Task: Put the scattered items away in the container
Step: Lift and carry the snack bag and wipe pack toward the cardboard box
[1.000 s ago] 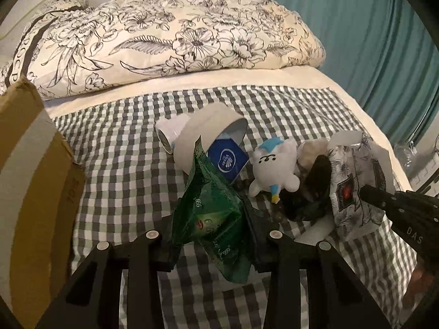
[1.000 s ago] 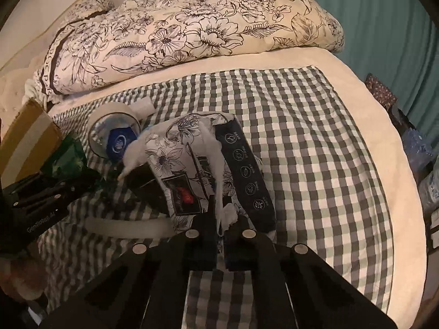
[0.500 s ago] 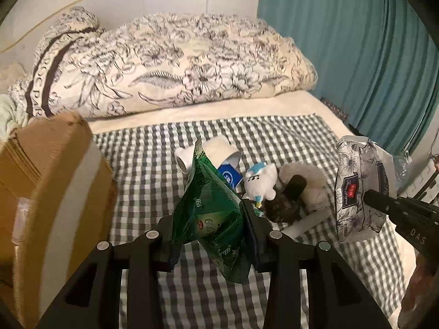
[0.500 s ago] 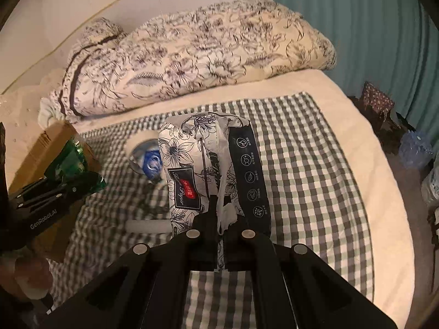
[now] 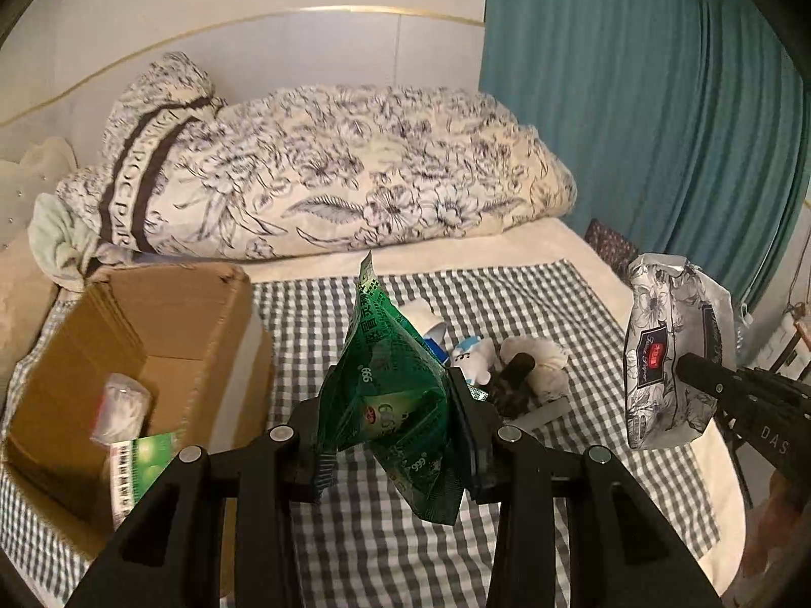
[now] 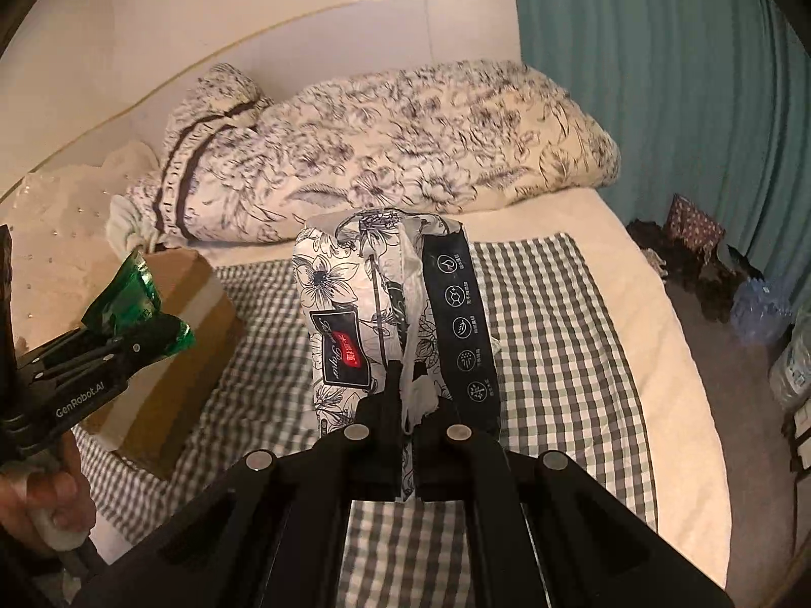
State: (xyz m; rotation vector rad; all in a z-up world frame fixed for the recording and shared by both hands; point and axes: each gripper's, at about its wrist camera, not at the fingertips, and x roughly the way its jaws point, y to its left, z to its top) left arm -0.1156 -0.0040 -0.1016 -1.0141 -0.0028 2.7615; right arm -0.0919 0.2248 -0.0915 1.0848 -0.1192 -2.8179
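Checked bedding is carrying the open cardboard box (image 5: 152,354), beside which the left tool (image 5: 385,420) is gripping a green pouch (image 5: 390,390) and the right tool (image 6: 405,405) is pinching a floral tissue pack (image 6: 375,314), both lifted clear, presumably for dropping inside.

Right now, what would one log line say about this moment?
left gripper: holds green packet | right gripper: holds tissue pack | both lifted above bed | cardboard box: open, partly filled
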